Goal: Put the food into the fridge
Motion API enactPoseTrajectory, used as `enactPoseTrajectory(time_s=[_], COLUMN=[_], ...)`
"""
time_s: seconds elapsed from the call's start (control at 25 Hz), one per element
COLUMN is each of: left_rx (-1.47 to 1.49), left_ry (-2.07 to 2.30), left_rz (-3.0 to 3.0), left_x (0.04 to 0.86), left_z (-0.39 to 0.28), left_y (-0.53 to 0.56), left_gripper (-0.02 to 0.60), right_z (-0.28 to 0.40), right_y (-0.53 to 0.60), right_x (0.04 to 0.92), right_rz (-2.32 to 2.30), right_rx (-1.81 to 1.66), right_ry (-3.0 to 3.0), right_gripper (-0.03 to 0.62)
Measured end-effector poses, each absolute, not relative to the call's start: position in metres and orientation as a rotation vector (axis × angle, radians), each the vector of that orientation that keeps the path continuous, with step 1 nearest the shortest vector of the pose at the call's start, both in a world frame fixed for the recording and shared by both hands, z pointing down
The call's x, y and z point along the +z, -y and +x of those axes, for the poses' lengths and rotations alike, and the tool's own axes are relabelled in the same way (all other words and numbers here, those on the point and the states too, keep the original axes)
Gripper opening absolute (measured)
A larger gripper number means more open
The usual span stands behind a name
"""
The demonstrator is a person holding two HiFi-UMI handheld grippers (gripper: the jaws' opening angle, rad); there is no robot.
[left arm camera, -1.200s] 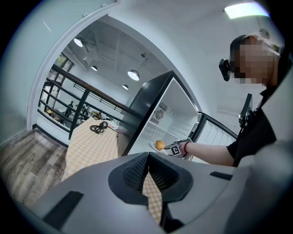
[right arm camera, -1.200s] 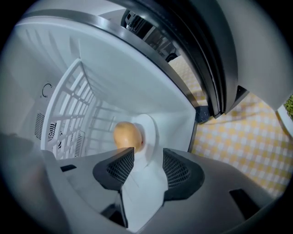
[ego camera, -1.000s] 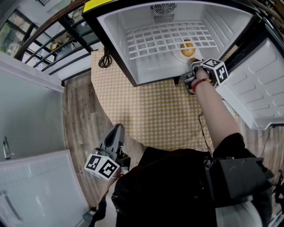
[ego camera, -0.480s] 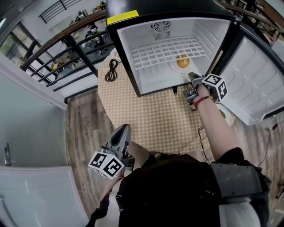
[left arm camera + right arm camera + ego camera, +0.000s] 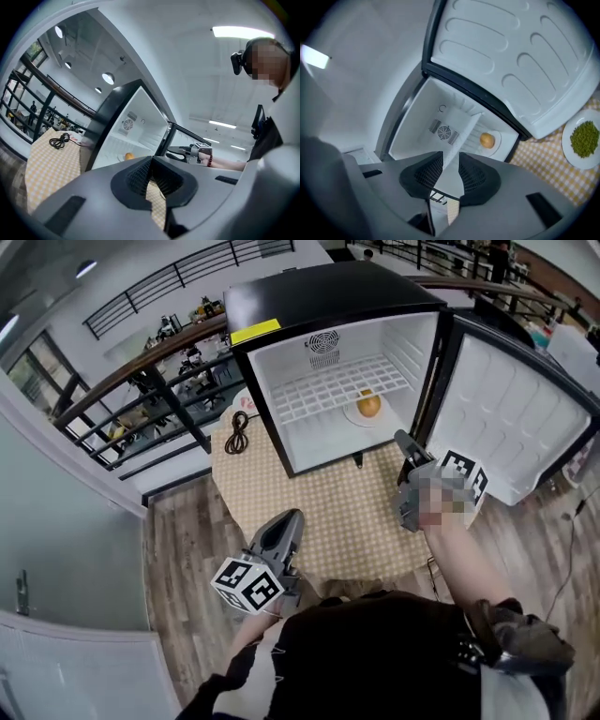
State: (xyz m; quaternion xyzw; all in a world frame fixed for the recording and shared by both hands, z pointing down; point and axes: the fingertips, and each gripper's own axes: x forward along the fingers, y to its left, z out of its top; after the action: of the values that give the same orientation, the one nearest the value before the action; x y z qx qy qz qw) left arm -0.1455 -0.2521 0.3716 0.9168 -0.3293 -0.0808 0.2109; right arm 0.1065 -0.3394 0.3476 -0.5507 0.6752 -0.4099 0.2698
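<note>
Here, the orange food (image 5: 368, 406) sits in the fridge (image 5: 328, 292), top middle. Only the right gripper view shows green food (image 5: 583, 139) at its right edge. The right gripper (image 5: 450, 154) is closing on nothing; the left gripper (image 5: 151, 158) is closed and empty.

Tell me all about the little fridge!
The small fridge is black outside, white inside, with a yellow label at its top. Its door hangs wide open. Inside: a white wire shelf, a round fan vent at the back, and a plate holding a round orange food. It stands on a yellow checked cloth.
</note>
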Motion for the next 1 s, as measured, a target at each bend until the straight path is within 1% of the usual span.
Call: enactPoseTrajectory(time_s=[0.16,0.28,0.4,0.6,1.0], left_rx=[-0.24,-0.234,-0.223,-0.238,-0.24], left_ry=[0.855,0.808,0.772,0.797,0.876], left_rz=[2.603,2.614,2.616,2.593,2.579], left_x=[0.357,0.355,0.356,0.356,0.372], left_z=[-0.117,-0.094,-0.07,-0.045,0.016], left_y=[0.242,0.226,0.203,0.167,0.064], left_gripper=[0.014,0.014,0.014,0.014,0.014], right_z=[0.11,0.107,0.11,0.124,0.186], right_y=[0.3,0.265,0.231,0.186,0.087], right_x=[0.322,0.314,0.309,0.334,0.365], right_rz=[-1.542,-1.598,-1.579,-1.617,-1.624], right_rx=[-0.857,-0.656,-0.546,-0.561,-0.612], right_ry=[-1.97,-2.117,-2.192,-2.294,-2.347], right_gripper=[0.049,0.032,0.026,0.026,0.024])
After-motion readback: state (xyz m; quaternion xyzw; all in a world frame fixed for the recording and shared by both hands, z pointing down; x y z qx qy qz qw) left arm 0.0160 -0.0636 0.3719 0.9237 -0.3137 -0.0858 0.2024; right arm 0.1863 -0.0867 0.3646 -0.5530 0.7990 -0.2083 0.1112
